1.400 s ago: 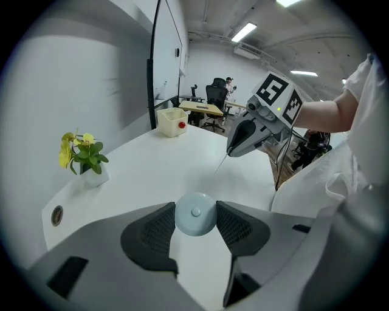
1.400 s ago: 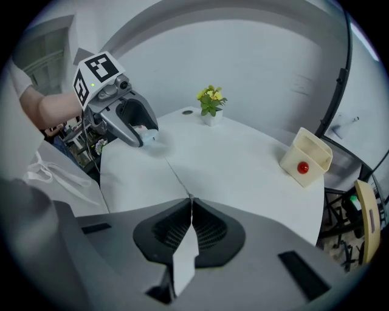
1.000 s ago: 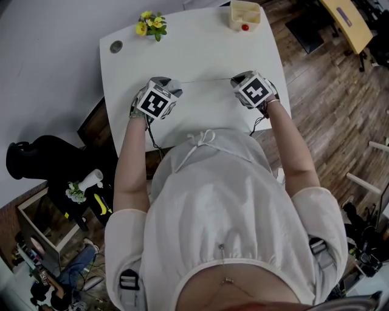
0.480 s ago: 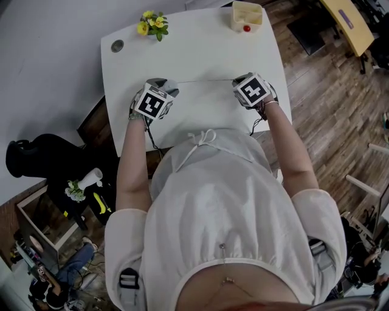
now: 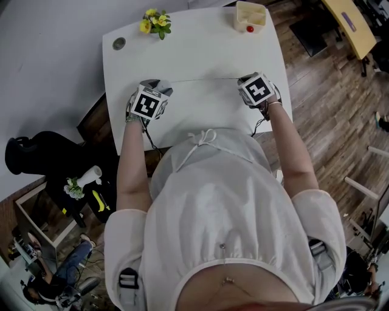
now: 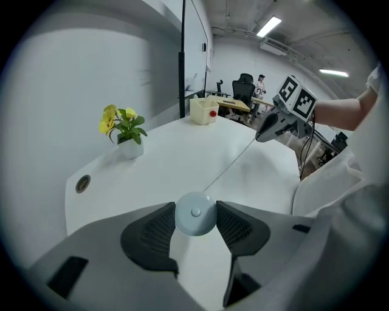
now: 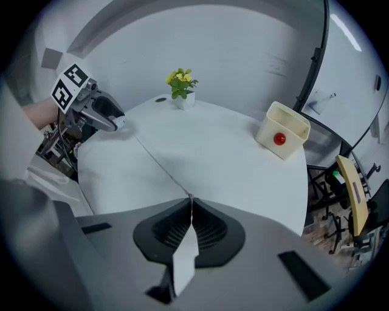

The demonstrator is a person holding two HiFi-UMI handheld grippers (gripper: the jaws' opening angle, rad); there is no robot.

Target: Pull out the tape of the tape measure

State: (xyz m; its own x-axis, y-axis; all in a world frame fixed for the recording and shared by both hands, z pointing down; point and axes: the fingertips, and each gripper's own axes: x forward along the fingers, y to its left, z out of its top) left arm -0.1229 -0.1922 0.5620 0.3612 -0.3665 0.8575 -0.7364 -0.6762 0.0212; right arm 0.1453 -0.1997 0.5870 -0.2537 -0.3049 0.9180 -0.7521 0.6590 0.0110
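Head view, set against a second ago: left gripper (image 5: 158, 85) further out toward the left edge of the table (image 5: 200, 48) and a little nearer the person; right gripper (image 5: 242, 79) in much the same spot near the right edge. Wider gap between the two, so a longer run of tape (image 5: 203, 79) drawn out.

Left gripper view: jaws part-way apart, pads pressed on either side of the round pale case (image 6: 195, 213). Flat face and centre stud of the case turned toward the camera. Tape leaving from its far side.

Right gripper view: jaws closed almost flat together, pinching the tip of the tape just at the fingertips.

Tape: a thin straight line, stretched between the grippers over the near half of the table. Long axis across the table from side to side, roughly parallel to the near edge, free end toward the right gripper, case end at the left. Case on the table or just above it: cannot tell.

Far edge: plant (image 5: 155, 21) toward the left corner, box (image 5: 250, 15) with a red ball (image 5: 249, 28) at the right corner, both well apart from the tape.
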